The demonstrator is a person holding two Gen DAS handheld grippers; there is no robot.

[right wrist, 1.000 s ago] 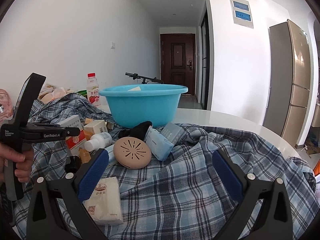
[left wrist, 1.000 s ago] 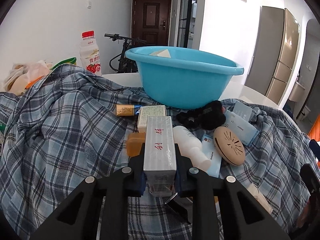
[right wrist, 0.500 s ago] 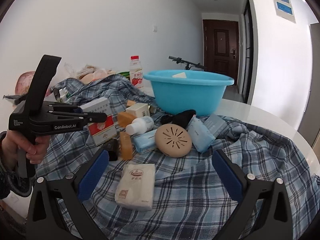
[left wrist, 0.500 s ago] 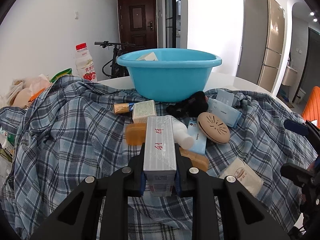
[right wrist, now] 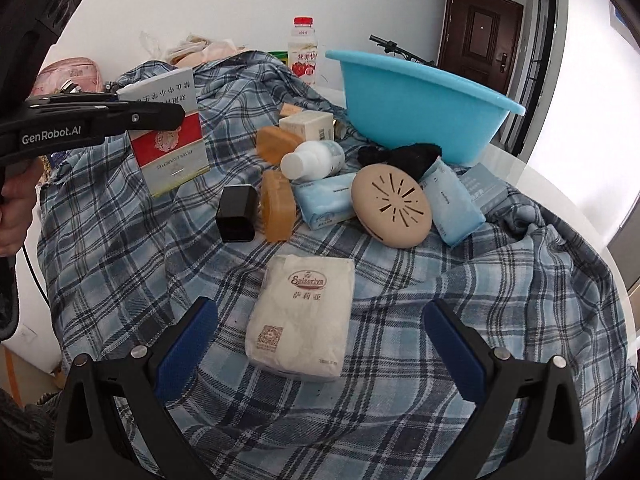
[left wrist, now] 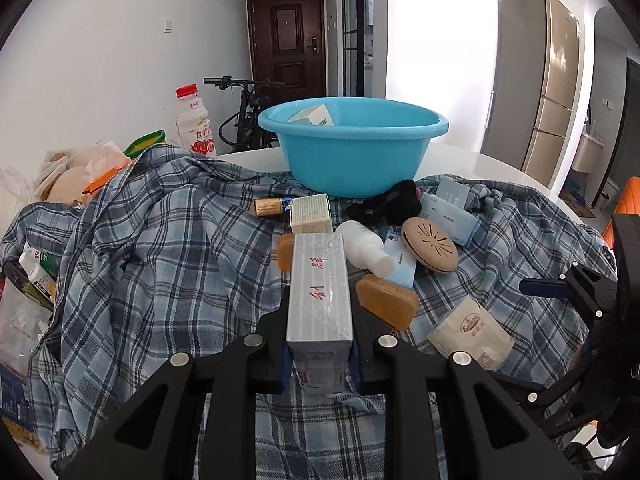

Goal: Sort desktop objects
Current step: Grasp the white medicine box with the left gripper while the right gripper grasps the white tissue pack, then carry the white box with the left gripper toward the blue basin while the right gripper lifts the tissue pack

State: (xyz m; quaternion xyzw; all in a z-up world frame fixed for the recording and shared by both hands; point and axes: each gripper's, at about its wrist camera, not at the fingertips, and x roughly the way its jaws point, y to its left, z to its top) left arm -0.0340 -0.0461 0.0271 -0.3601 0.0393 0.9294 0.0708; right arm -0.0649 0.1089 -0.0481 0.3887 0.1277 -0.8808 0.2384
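My left gripper [left wrist: 320, 344] is shut on a long grey carton with red characters [left wrist: 319, 292], held above the plaid cloth and pointing at the blue basin [left wrist: 352, 152]. From the right wrist view the same carton [right wrist: 172, 136] shows its red-and-white face in the left gripper [right wrist: 160, 116]. My right gripper [right wrist: 318, 336] is open, tilted down over a white tissue pack [right wrist: 304, 312] that lies between and just beyond its blue pads. A small box [left wrist: 314, 114] rests inside the basin.
On the plaid cloth [right wrist: 460, 320] lie a beige vented disc [right wrist: 392, 206], a white bottle [right wrist: 312, 158], amber soap bars [right wrist: 276, 204], a black box [right wrist: 236, 212], blue tissue packs [right wrist: 452, 204] and a black cloth [right wrist: 400, 156]. A drink bottle [left wrist: 194, 124] stands behind.
The left gripper has drawn back and risen with the carton. The right gripper has tipped downward and swung left, so the tissue pack now sits between its open fingers.
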